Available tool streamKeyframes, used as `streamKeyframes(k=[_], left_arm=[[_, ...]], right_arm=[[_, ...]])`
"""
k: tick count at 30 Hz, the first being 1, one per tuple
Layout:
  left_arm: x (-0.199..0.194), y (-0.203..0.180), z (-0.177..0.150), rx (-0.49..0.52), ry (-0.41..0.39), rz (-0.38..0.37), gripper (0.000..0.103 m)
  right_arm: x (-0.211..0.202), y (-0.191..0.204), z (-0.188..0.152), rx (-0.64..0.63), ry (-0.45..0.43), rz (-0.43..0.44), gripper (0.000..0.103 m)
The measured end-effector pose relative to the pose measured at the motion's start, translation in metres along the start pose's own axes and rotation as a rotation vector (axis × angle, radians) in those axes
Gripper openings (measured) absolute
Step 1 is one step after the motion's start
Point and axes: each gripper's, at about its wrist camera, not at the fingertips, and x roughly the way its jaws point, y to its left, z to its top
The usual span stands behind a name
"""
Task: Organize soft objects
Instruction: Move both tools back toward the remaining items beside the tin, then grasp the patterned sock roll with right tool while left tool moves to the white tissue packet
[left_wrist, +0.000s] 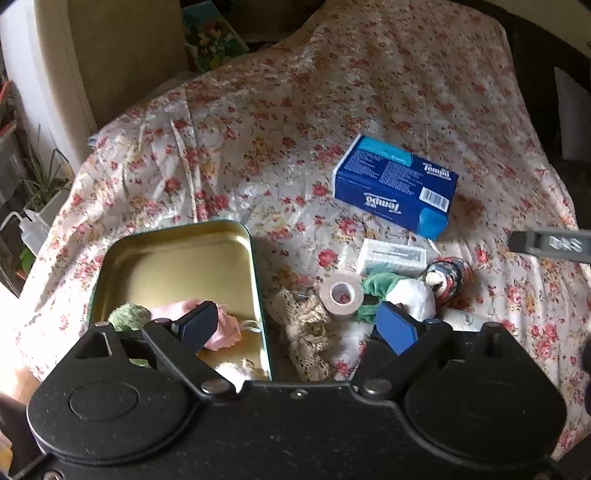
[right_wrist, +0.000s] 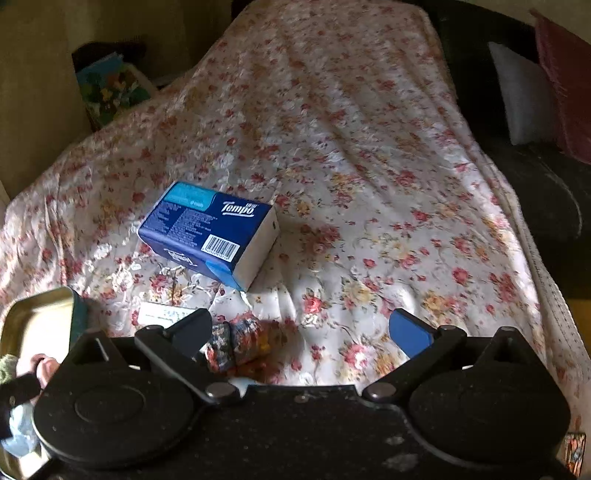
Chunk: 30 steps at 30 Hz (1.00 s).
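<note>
In the left wrist view a gold tin (left_wrist: 177, 258) lies open on the floral sheet, with a pink cloth (left_wrist: 225, 326) and a green knitted piece (left_wrist: 129, 315) inside. To its right lie a lace piece (left_wrist: 306, 332), a tape roll (left_wrist: 341, 297), a green cloth (left_wrist: 376, 286), a white soft bundle (left_wrist: 415, 297) and a patterned fabric roll (left_wrist: 448, 275). My left gripper (left_wrist: 297, 325) hangs open over the tin's right edge and the lace, holding nothing. My right gripper (right_wrist: 301, 329) is open and empty, with the patterned roll (right_wrist: 243, 341) just inside its left finger.
A blue Tempo tissue box (left_wrist: 395, 184) (right_wrist: 210, 232) and a small white packet (left_wrist: 393, 256) lie behind the pile. The floral sheet (right_wrist: 369, 166) stretches far back. A dark sofa with cushions (right_wrist: 524, 96) stands right, a cabinet (left_wrist: 122, 55) and a plant (left_wrist: 44, 181) left.
</note>
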Motion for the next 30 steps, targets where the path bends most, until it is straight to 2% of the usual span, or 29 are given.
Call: streamKeyframes(k=[4, 7, 19, 22, 24, 25, 26, 30], left_arm=[[0.011, 0.0, 0.0, -0.02, 0.052, -0.019, 0.09], [0.017, 0.002, -0.001, -0.033, 0.082, -0.023, 0.09], [0.047, 0.013, 0.001, -0.166, 0.215, -0.076, 0.089], [0.05, 0.01, 0.004, -0.167, 0.215, -0.07, 0.089], [0.05, 0.007, 0.005, -0.16, 0.21, -0.067, 0.089], [0.05, 0.006, 0.006, -0.157, 0.207, -0.065, 0.089], [0.05, 0.006, 0.006, -0.155, 0.204, -0.063, 0.089], [0.051, 0.004, 0.008, -0.165, 0.202, -0.064, 0.089]], right_arm=[[0.033, 0.007, 0.013, 0.003, 0.085, 0.077, 0.102], [0.047, 0.015, 0.011, -0.03, 0.106, 0.117, 0.102], [0.089, 0.023, -0.004, -0.089, 0.214, 0.149, 0.094], [0.1, 0.026, -0.008, -0.096, 0.244, 0.142, 0.083], [0.104, 0.024, -0.01, -0.079, 0.267, 0.177, 0.077], [0.104, 0.023, -0.01, -0.067, 0.276, 0.2, 0.067], [0.104, 0.023, -0.009, -0.061, 0.278, 0.21, 0.063], [0.093, 0.022, -0.007, -0.067, 0.232, 0.187, 0.058]])
